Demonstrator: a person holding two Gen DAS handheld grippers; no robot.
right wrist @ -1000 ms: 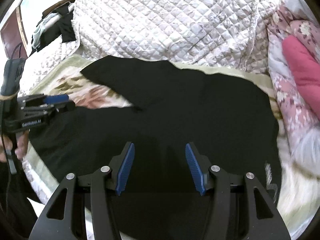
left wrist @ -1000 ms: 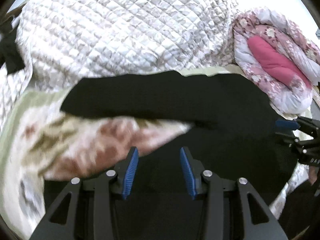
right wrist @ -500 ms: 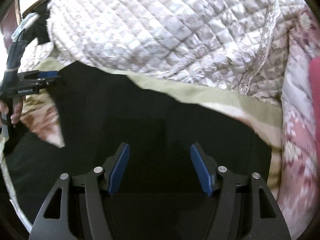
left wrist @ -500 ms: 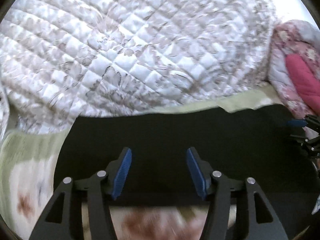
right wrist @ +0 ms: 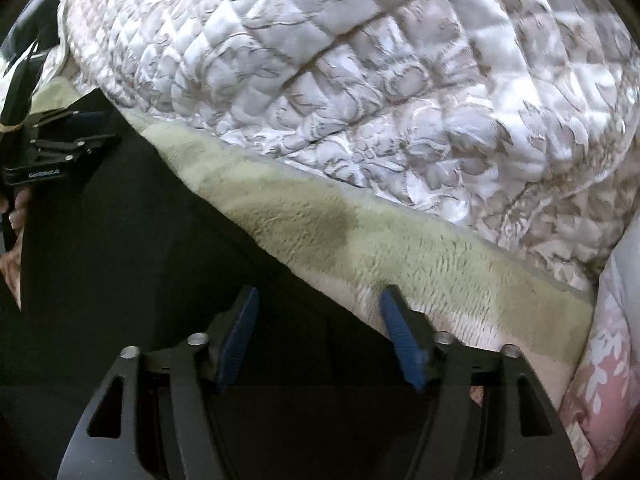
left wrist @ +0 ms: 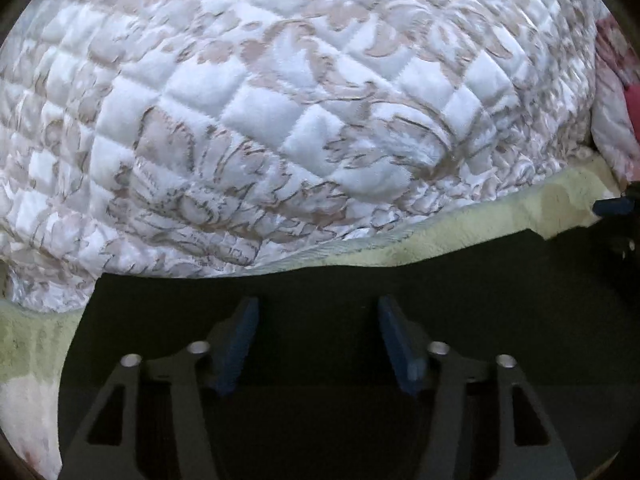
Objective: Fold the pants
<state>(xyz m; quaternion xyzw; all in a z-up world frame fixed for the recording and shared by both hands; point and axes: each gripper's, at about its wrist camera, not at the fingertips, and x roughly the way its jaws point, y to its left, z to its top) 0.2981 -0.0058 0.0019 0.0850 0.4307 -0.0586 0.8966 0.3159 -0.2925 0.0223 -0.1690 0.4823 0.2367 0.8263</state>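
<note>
Both grippers had travelled forward and down across the pants (left wrist: 440, 280) within the last second; the views that earlier took in the whole dark spread now sat close against its far edge, the quilt (left wrist: 280, 100) filling the upper field. The left gripper (left wrist: 318, 340) hung over black cloth just short of that edge, its fingers apart but closing, fabric lying beneath and between them and not yet visibly pinched. The right gripper (right wrist: 320, 336) straddled the same edge farther along, fingers standing wide in its own view and gripping nothing; one blue finger over the pants, the other over the fleece blanket (right wrist: 360, 240). Judged: both hands were placed to take the far hem or waistband together, so a lengthwise fold toward the person looked the step in hand, the grasp itself not yet made. Pants: matte black, flat, limp, almost featureless, lying on the bed atop the fleece, edge running straight and slightly raised. Fleece: pale green fading to cream, short shaggy pile, likely to catch if the fingers dug deep. Quilt: glossy white-and-taupe, diamond-stitched, puffed, mounded just beyond the edge. Pink floral bedding (right wrist: 600, 380) at the right margin; a hand (right wrist: 16, 208) holding the left gripper showed at the left of the right wrist view.
</note>
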